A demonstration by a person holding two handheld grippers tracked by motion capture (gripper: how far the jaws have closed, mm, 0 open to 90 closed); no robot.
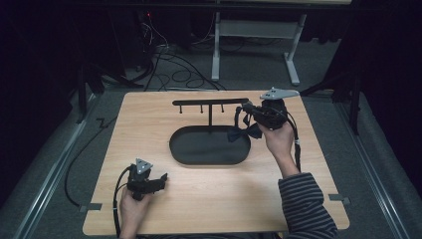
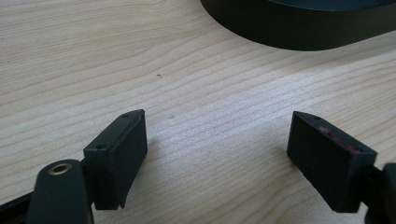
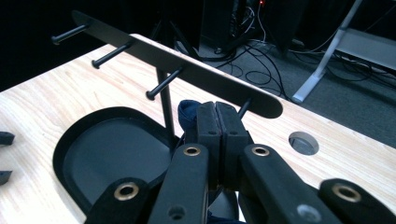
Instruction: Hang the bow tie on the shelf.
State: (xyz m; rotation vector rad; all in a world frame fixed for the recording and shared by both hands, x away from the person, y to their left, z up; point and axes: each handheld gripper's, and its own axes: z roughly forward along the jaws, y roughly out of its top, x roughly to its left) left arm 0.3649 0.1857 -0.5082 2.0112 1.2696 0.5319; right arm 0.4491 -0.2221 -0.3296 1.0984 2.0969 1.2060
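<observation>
Black cables (image 1: 171, 64) trail across the grey floor beyond the wooden table (image 1: 149, 129), beside a white desk frame (image 1: 254, 35).

My view: light wooden table (image 1: 199, 199), pale grain, rounded corners. Black oval tray (image 1: 180, 152) sits at centre, forming base of T-shaped peg rack (image 1: 210, 102) whose post rises from tray's far edge. Round grey cable port (image 3: 303, 143) set in tabletop near far right corner. I see left gripper (image 1: 160, 180) resting on near-left tabletop.
</observation>
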